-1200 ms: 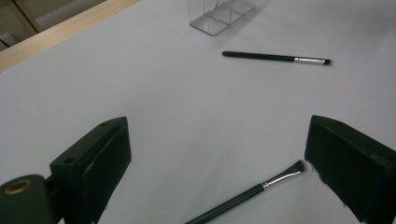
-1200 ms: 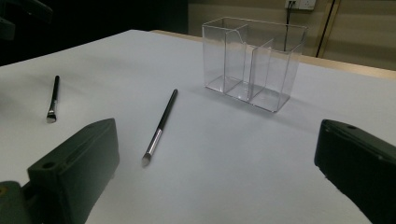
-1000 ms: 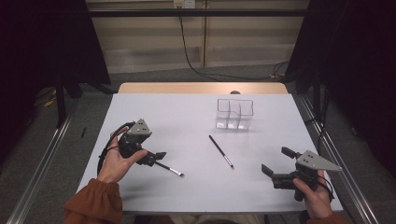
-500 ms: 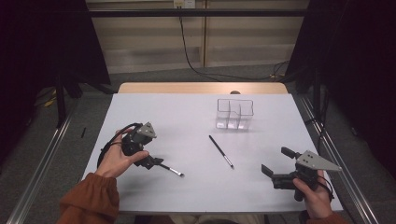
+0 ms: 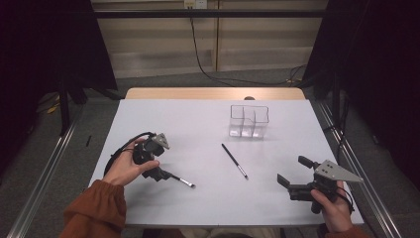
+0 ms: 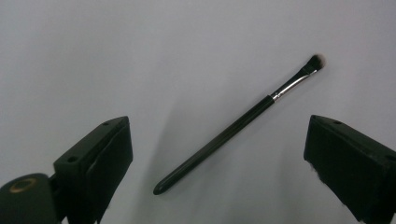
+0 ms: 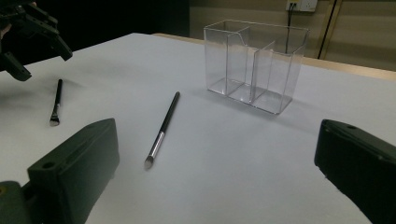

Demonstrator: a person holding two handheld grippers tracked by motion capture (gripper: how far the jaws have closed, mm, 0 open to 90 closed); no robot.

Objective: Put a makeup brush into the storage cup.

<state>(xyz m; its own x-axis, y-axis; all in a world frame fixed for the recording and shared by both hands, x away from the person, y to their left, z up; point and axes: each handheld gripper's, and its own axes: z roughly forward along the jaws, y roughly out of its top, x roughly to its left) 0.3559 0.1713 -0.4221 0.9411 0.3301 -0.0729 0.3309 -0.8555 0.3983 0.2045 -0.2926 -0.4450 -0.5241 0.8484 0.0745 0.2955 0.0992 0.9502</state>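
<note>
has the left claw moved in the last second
Yes. The left claw tipped downward over the small brush, its grey plate ending farther from the clear organizer.

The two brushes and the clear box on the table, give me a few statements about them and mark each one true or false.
1. The left gripper has its jaws open over the short brush. True.
2. The short brush is clamped and lifted off the table. False: it lies flat between the open jaws, untouched.
3. The long brush lies on the table in front of the clear box, apart from it. True.
4. The clear box holds a brush. False: its compartments are empty.
5. The right gripper is shut on the long brush. False: its jaws are open and hold nothing.
</note>
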